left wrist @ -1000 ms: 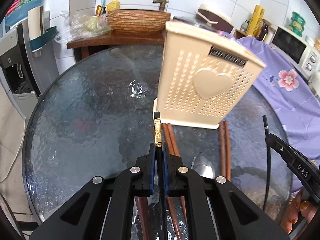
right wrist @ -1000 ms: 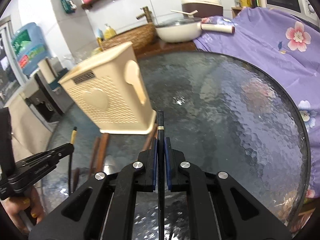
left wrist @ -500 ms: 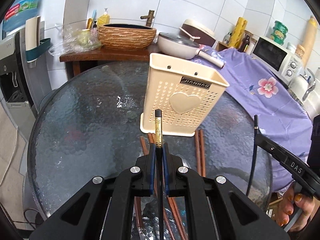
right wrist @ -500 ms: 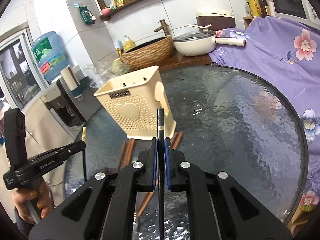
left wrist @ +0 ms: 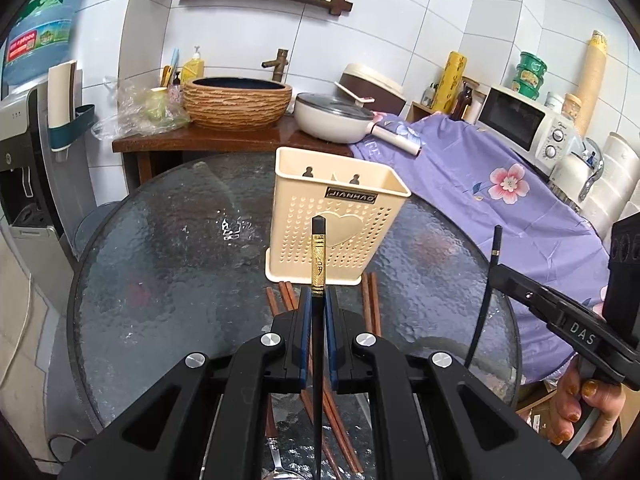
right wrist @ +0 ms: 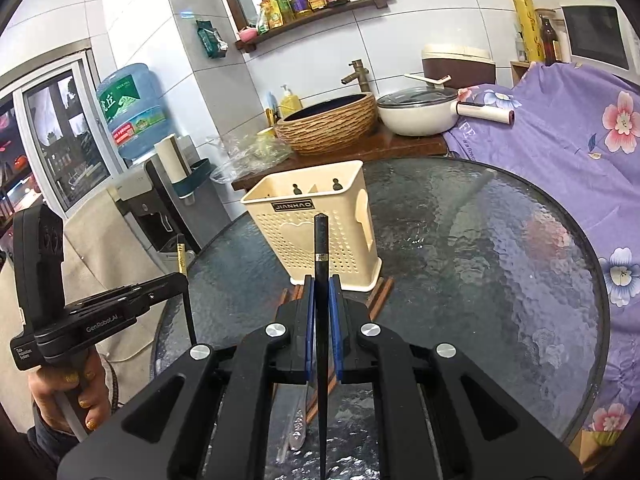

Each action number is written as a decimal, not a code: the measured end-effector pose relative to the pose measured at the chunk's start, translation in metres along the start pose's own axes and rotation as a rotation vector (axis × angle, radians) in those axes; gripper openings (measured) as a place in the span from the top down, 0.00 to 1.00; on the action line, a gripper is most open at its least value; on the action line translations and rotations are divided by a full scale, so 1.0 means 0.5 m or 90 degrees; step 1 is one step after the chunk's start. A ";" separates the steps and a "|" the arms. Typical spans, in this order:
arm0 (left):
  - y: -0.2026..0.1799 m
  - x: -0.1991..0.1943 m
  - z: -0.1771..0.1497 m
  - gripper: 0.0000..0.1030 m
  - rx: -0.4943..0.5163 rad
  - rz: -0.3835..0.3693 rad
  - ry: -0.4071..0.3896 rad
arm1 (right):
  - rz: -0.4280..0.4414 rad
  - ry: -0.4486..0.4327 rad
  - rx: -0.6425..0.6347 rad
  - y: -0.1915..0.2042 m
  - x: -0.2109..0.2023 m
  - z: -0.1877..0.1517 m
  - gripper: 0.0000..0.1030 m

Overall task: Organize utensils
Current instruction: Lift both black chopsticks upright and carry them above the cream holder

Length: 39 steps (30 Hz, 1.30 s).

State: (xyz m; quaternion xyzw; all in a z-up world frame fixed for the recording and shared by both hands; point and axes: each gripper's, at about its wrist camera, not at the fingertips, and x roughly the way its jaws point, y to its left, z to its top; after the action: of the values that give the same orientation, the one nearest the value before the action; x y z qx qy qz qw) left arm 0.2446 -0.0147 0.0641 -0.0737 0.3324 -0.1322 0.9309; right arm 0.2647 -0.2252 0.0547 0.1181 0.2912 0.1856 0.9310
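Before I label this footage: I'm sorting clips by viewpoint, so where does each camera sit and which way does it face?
Left wrist: on the left gripper, angled down along a gold-banded black chopstick at the cream utensil holder; right gripper and hand show at right.
Right wrist: on the right gripper, angled down past its own black chopstick; left gripper and hand show at left.
Shared: holder, glass table, brown chopsticks.

Black chopstick (right wrist: 321,264) in right tongs (right wrist: 321,296)
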 end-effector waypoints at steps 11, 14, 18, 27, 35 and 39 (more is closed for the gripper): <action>-0.014 -0.045 0.008 0.94 0.011 -0.005 -0.031 | 0.008 -0.029 -0.029 0.038 -0.041 0.014 0.92; -0.014 -0.050 0.010 0.94 0.012 -0.007 -0.035 | 0.013 -0.032 -0.029 0.042 -0.050 0.016 0.92; -0.015 -0.061 0.013 0.94 0.014 -0.013 -0.041 | 0.016 -0.040 -0.035 0.049 -0.060 0.021 0.92; -0.022 -0.082 0.024 0.94 0.024 -0.015 -0.061 | 0.011 -0.060 -0.051 0.060 -0.077 0.035 0.92; -0.027 -0.101 0.045 0.94 0.030 -0.015 -0.079 | 0.010 -0.082 -0.064 0.081 -0.090 0.058 0.92; -0.030 -0.108 0.058 0.94 0.036 -0.015 -0.087 | 0.009 -0.089 -0.067 0.089 -0.095 0.072 0.92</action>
State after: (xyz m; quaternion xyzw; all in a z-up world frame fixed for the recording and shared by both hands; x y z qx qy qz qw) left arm 0.2202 -0.0116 0.1222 -0.0602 0.2631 -0.1467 0.9516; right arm 0.2371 -0.2086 0.1221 0.0837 0.2145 0.1983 0.9527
